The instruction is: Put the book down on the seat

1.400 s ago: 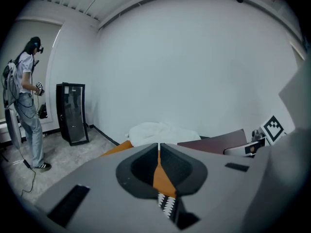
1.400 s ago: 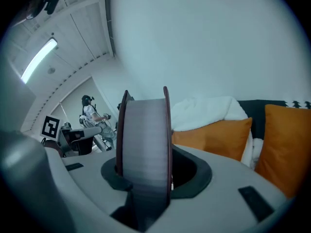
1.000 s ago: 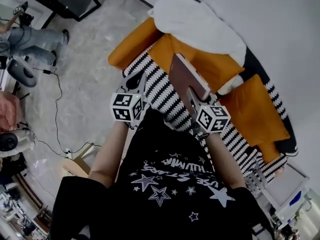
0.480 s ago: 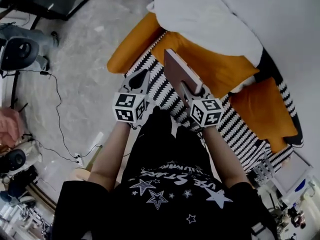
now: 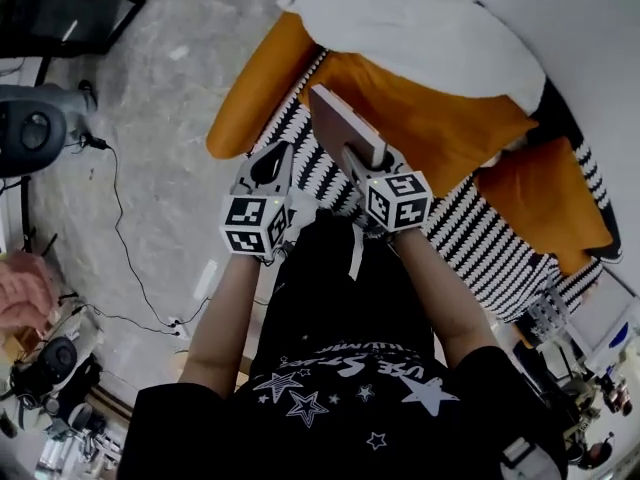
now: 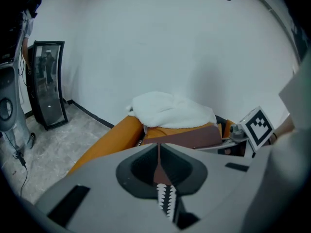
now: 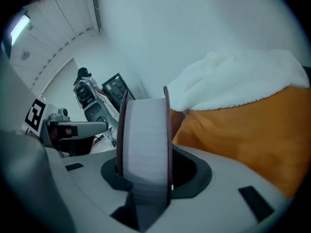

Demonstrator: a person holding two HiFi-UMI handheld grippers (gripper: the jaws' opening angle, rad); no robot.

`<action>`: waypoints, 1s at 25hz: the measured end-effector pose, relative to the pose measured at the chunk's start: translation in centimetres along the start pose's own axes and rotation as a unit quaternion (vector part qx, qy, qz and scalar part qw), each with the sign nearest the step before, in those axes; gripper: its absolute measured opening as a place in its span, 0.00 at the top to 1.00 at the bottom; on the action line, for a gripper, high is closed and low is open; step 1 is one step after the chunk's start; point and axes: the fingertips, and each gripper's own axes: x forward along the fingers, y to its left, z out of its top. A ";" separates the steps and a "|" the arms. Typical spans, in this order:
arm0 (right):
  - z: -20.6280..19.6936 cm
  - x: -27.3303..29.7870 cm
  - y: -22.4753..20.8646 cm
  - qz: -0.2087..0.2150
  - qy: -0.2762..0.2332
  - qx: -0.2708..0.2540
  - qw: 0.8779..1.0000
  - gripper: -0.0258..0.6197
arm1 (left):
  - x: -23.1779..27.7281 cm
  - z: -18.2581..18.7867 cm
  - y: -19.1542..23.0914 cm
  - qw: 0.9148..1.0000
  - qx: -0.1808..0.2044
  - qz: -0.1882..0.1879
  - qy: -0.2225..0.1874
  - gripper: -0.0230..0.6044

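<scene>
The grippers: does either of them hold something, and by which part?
The right gripper holds the book by its page edge, one jaw against each cover. The left gripper is shut and empty.

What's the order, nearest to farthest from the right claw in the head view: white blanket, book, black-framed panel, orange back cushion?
1. book: clamped in the right claw itself.
2. orange back cushion: just beyond the book, to its right.
3. white blanket: draped over the top of that cushion.
4. black-framed panel: far off at the upper left.
</scene>
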 end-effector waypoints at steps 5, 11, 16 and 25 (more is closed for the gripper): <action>-0.3 4.1 0.0 0.003 -0.002 0.017 1.000 0.72 | 1.2 -0.7 1.9 1.000 0.001 0.000 0.008 0.93; -1.9 7.6 -0.4 0.012 0.012 0.043 0.999 0.72 | 2.3 -2.8 3.3 1.000 -0.004 0.007 0.020 0.93; -2.8 8.8 -1.9 0.001 0.019 0.053 0.998 0.72 | 3.1 -3.4 3.0 1.000 -0.007 0.002 0.025 0.93; -3.1 10.5 -2.0 0.042 0.025 0.087 0.995 0.72 | 3.6 -3.9 2.6 0.999 -0.005 0.000 0.038 0.93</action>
